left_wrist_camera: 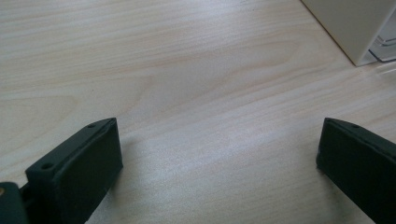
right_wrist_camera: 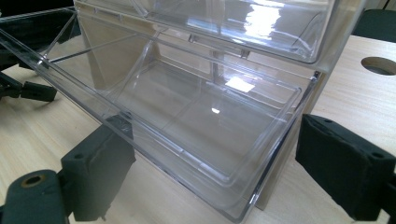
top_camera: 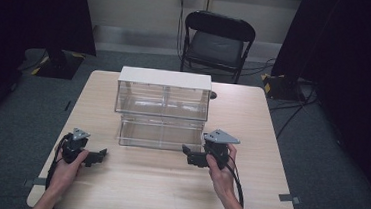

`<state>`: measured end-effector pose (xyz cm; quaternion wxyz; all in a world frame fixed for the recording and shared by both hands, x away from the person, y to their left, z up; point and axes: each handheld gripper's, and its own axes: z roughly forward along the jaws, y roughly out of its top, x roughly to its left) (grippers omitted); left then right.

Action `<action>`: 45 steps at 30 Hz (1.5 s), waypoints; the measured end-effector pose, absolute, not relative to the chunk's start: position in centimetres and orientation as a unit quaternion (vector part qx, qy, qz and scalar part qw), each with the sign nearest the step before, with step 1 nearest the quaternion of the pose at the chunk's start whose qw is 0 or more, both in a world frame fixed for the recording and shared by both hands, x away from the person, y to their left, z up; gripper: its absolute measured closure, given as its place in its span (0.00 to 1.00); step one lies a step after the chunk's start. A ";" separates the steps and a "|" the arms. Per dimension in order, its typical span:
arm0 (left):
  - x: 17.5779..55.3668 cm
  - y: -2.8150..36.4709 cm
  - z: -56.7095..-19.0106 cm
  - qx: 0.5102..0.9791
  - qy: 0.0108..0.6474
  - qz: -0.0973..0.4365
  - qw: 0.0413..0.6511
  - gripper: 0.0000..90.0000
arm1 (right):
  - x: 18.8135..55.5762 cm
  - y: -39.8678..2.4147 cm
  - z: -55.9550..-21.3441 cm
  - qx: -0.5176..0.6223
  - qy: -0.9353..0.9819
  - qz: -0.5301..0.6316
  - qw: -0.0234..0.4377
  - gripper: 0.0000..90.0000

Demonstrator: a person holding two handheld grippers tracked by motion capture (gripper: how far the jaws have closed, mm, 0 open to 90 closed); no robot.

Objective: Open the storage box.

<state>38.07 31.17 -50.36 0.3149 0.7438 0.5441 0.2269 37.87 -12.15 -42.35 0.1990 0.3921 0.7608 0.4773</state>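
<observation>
Two grippers, left [top_camera: 100, 154] and right [top_camera: 186, 149], jaws apart, empty, near clear drawer [top_camera: 161, 132]; its long axis crosswise, open toward person.

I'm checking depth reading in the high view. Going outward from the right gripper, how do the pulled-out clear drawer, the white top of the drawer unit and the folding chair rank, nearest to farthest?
1. Pulled-out clear drawer, just left of the right gripper.
2. White top of the unit, farther back on the table.
3. Folding chair, beyond the table's far edge.
</observation>
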 end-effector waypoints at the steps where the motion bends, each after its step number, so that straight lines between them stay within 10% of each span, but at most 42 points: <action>1: 38.1 31.2 -50.4 0.744 0.544 0.227 0.315 0.00 | 37.9 -12.1 -42.4 0.392 0.761 0.477 0.198 0.12; 45: 38.1 31.2 -50.4 0.744 0.544 0.227 0.315 0.00 | 38.9 -12.1 -41.6 0.393 0.755 0.482 0.207 0.13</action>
